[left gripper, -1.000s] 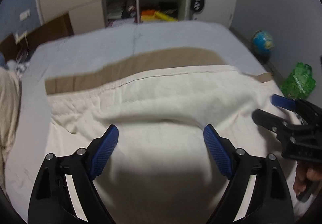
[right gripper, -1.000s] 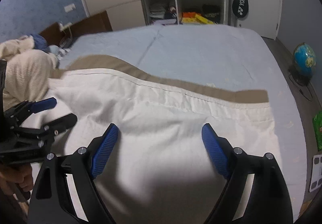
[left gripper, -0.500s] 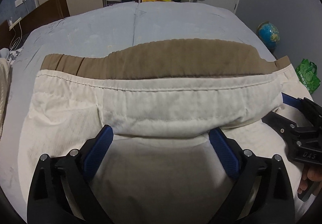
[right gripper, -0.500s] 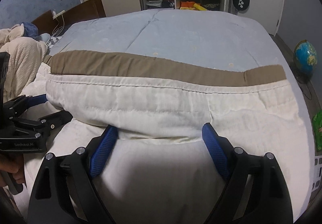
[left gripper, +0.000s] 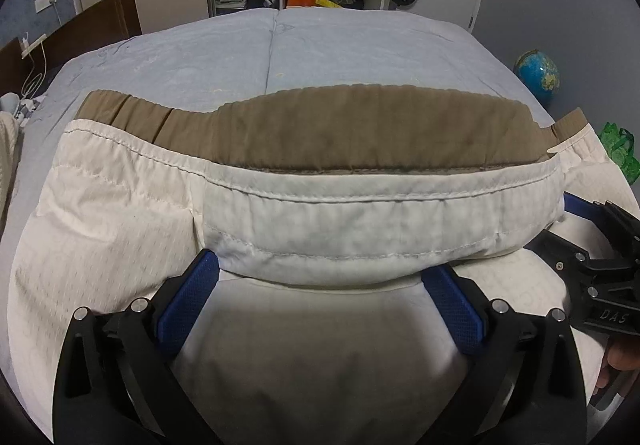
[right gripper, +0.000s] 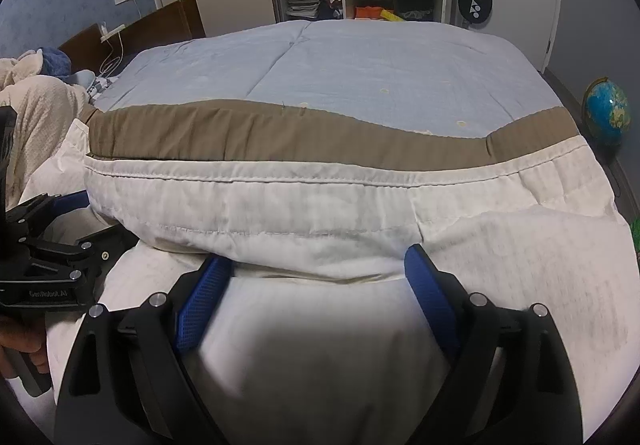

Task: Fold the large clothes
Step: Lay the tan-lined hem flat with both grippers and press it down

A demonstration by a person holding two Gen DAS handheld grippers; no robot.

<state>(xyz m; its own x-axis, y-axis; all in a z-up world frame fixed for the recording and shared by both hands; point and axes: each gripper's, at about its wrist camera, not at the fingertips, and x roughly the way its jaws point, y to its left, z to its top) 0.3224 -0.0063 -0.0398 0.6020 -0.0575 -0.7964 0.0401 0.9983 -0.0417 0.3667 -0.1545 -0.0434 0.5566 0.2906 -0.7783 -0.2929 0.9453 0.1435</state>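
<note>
Folded cream quilt [left gripper: 320, 221] before opening left gripper [left gripper: 326, 277]

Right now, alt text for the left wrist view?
A thick cream quilted duvet with a tan fabric band lies folded on a pale blue bed, its folded edge lying across the fingertips of the left hand-held gripper, whose jaws are opening. The right hand-held gripper reaches in at the right edge.
</note>
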